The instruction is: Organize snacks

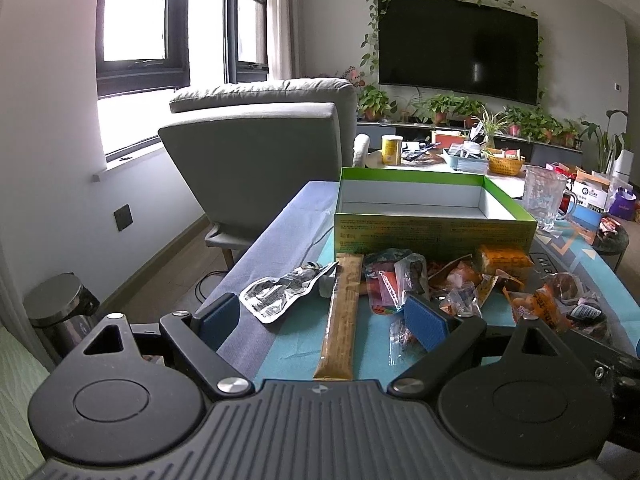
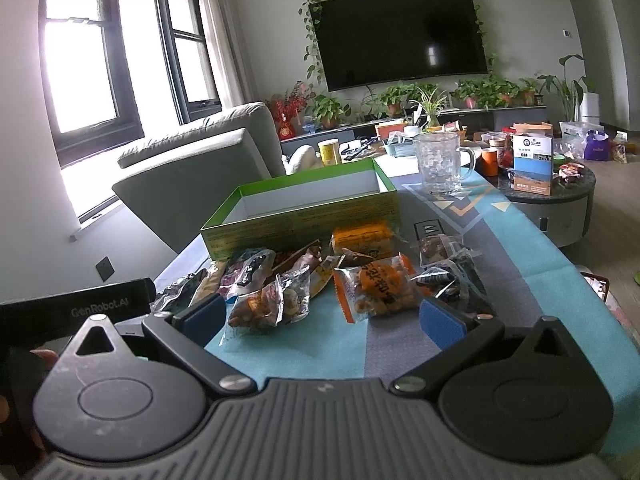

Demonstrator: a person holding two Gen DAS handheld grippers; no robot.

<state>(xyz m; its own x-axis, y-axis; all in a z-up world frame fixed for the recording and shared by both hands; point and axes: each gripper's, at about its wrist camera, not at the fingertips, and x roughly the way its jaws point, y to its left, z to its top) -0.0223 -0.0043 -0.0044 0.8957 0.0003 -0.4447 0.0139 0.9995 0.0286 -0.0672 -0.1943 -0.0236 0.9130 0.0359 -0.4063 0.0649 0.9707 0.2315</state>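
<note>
Both grippers hover over the near edge of the surface [image 1: 304,344], jaws spread wide and holding nothing: the left gripper [image 1: 322,320] over a long tan stick packet [image 1: 340,320], the right gripper [image 2: 322,320] before an orange snack bag [image 2: 376,288]. The snacks lie scattered just near of the green box [image 1: 432,232], which stands open. A clear mug [image 2: 440,164] stands far right.

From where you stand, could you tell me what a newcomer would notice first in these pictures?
Probably the open green box, apparently empty, in the middle of the table, with a jumble of wrapped snacks heaped in front of it. A long tan stick pack lies between the fingers of the open left gripper. Behind, a big dark TV framed by trailing vines fills the far wall.
</note>
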